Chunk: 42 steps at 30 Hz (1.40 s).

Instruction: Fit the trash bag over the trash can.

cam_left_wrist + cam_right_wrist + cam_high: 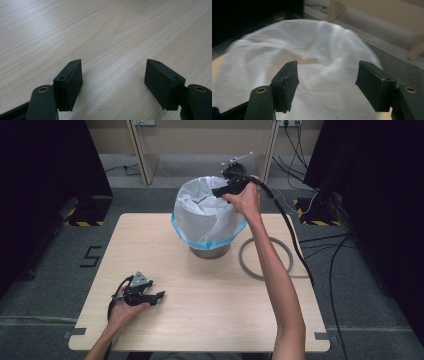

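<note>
A small bin lined with a white bag that has a blue hem stands at the table's far middle. My right gripper is held over the bag's right rim, pointing left across its mouth; the jaws are open and nothing sits between them. In the right gripper view the white bag spreads out below the open gripper. My left gripper rests low on the table at the front left, open and pointing right. The left gripper view has bare wood between the gripper's jaws.
A grey ring lies flat on the table right of the bin, under my right forearm. A black cable trails from the right gripper over the table's right side. The table's edges drop to grey carpet, with dark stands on both sides.
</note>
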Motion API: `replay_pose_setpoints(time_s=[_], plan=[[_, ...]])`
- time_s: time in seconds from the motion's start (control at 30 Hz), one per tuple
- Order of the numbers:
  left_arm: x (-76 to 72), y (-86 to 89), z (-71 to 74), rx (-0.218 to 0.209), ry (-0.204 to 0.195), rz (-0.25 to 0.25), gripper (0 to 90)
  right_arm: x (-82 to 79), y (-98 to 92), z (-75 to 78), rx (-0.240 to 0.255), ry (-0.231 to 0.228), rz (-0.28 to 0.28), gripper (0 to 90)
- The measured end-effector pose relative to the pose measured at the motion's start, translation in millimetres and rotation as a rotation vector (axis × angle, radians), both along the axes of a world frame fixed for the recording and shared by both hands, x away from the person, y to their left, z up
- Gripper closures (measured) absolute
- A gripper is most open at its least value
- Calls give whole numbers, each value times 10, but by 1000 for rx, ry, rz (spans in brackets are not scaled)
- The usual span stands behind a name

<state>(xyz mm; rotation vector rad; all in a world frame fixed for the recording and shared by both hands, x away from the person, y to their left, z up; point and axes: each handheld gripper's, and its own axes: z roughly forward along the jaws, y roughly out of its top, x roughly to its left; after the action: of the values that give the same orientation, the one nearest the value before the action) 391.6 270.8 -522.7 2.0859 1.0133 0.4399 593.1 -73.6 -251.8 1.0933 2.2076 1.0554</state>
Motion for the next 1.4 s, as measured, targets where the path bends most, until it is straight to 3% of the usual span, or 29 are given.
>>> replay_pose_setpoints(time_s=[0.2,0.37,0.47,0.57,0.73,0.87,1.03,1.4], plan=[[0,0,0,0,0,0,298,129,-230,-186,-24,43,-87,331],[0,0,0,0,0,0,298,181,-292,-346,-55,85,-99,332],[0,0,0,0,0,0,298,184,-299,-325,-34,78,-102,331],[0,0,0,0,0,0,298,137,-225,-212,17,56,-70,324],[1,-1,-2,-1,-2,1,296,89,53,61,24,-15,-29,323],[0,-1,-2,-1,-2,1,296,166,251,130,17,-14,-16,325],[0,-1,-2,-1,-2,1,296,374,516,47,33,43,-9,329],[1,-1,-2,-1,-1,1,296,729,733,-342,-55,156,-66,330]])
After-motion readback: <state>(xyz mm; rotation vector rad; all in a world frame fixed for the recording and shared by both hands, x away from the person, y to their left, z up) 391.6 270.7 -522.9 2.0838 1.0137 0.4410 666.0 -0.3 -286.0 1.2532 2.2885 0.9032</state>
